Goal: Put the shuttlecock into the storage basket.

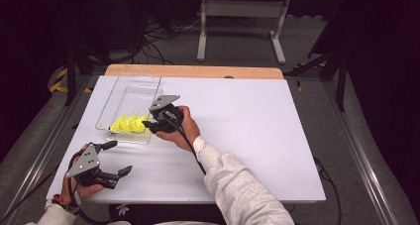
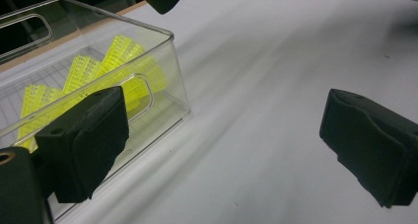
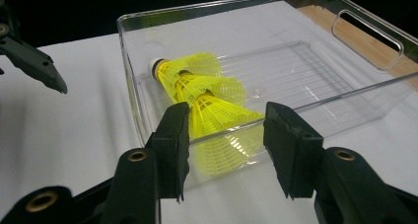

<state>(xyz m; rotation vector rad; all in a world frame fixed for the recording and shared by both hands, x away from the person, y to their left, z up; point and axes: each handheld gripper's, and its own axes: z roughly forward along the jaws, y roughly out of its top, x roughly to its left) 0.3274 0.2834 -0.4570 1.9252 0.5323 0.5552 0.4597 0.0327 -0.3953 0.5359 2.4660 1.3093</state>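
I look down on a white counter (image 1: 237,136) with a clear plastic bin (image 1: 130,92) near its left far side. A nested stack of yellow shuttlecocks (image 1: 130,124) lies on its side inside the bin, at the end nearest me, its white cork tip pointing to the bin's corner.

My right tool (image 1: 157,125) hovers at the bin's near rim, just above the shuttlecocks. In the right gripper view its two black jaws stand partly apart with the yellow skirts (image 3: 217,110) seen between and beyond them, and the bin wall (image 3: 305,108) lies between the pads and the skirts, so nothing is gripped. My left tool (image 1: 118,158) rests low at the counter's near left corner, jaws spread wide and empty, well clear of the bin.

I judge the step in hand to be working at the shuttlecocks in the bin. To do it well, I should lift the right tool over the rim before any descent, so the jaws do not knock the wall. The mesh skirts look soft, so I should close gently. The left tool could steady the light bin if it slides.
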